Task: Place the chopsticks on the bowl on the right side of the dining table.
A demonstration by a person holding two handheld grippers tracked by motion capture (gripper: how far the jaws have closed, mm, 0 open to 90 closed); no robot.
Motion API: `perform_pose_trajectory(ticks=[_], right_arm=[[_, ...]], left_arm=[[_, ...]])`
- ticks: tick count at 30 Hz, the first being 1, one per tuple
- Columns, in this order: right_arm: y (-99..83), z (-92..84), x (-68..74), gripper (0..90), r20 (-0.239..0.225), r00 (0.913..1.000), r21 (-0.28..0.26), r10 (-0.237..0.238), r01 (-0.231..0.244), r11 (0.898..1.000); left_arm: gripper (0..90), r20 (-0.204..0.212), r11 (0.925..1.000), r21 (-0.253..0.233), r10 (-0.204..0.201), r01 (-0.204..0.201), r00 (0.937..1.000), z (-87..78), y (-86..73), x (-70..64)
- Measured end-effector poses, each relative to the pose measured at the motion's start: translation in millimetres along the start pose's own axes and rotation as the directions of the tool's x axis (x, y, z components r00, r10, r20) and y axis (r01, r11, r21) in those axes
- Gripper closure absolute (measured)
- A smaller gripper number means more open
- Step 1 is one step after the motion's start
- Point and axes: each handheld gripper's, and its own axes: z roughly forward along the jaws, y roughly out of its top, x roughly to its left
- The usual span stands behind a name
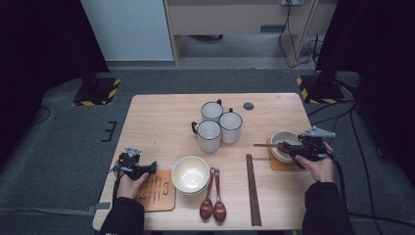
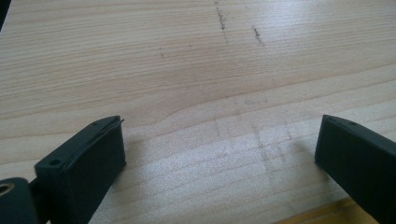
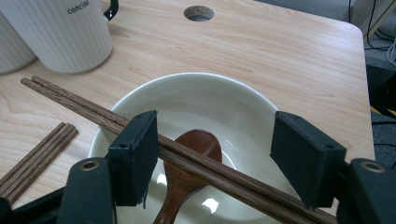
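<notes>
Right gripper (image 3: 215, 158) jaws stood apart around the chopsticks (image 3: 93, 114) lying across the bowl (image 3: 243, 100), left gripper (image 2: 219, 154) open over the table (image 2: 187, 70); release should stay level.

The word "concise" stands in dark letters on the white ribbed mug (image 3: 60, 32).

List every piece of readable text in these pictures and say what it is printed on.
"concise": dark print near the rim of the white ribbed mug, right gripper view.
Dark lettering on the wooden board at the table's near left corner, high view: too small to read.
No other text shows.
</notes>
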Motion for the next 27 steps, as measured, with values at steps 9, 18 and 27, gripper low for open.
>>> perform_pose_trajectory(ticks=[9,18,27], right_arm=[[1.7,4.0,3.6,29.5,-0.009,1.0,-0.003,0.003,-0.003,1.0],[0.9,2.4,0.9,31.9,-0.011,0.9999,-0.001,0.005,-0.005,1.0],[3.2,3.3,3.4,30.5,-0.021,0.9998,-0.018,0.008,-0.008,1.0]], left_arm=[[0.7,0.0,1.0,0.0,0.0,0.0,1.0,0.0,0.0,0.0],[0.7,0.0,1.0,0.0,0.0,0.0,1.0,0.0,0.0,0.0],[0.7,0.0,1.0,0.0,0.0,0.0,1.0,0.0,0.0,0.0]])
